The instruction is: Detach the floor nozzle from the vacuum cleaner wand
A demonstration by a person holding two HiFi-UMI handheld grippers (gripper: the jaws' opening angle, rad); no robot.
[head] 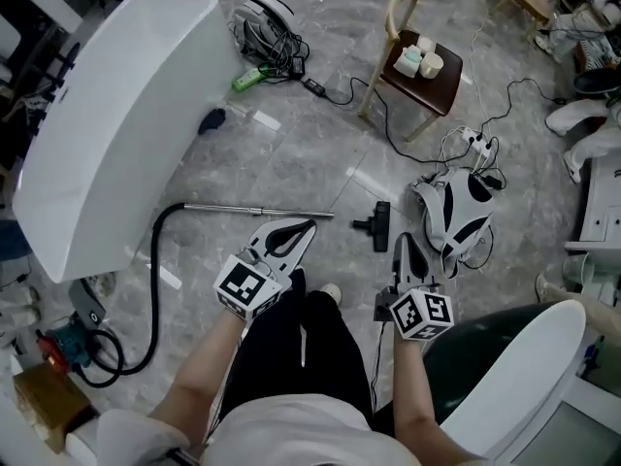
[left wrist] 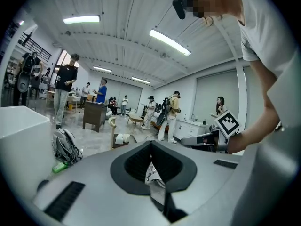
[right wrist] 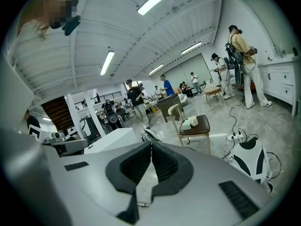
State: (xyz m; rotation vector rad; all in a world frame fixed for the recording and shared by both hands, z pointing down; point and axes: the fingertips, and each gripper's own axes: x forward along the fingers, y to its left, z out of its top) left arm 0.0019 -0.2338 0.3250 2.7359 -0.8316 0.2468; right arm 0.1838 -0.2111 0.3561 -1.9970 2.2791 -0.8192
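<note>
The metal wand (head: pixel 260 210) lies on the grey floor with a black hose (head: pixel 155 289) curving off its left end. The black floor nozzle (head: pixel 376 225) lies just past the wand's right end, with a small gap between them. My left gripper (head: pixel 307 227) is held high above the floor over the wand, shut and empty. My right gripper (head: pixel 401 241) hangs beside it, to the right of the nozzle, also shut with nothing in it. In the left gripper view the jaws (left wrist: pixel 151 147) meet, and in the right gripper view the jaws (right wrist: pixel 151 147) meet too.
A white and black vacuum body (head: pixel 456 212) with cables sits right of the nozzle. A large white tub (head: pixel 116 124) fills the left. A wooden chair (head: pixel 422 66) with cups stands at the back, another vacuum (head: pixel 267 17) behind. Several people stand across the room.
</note>
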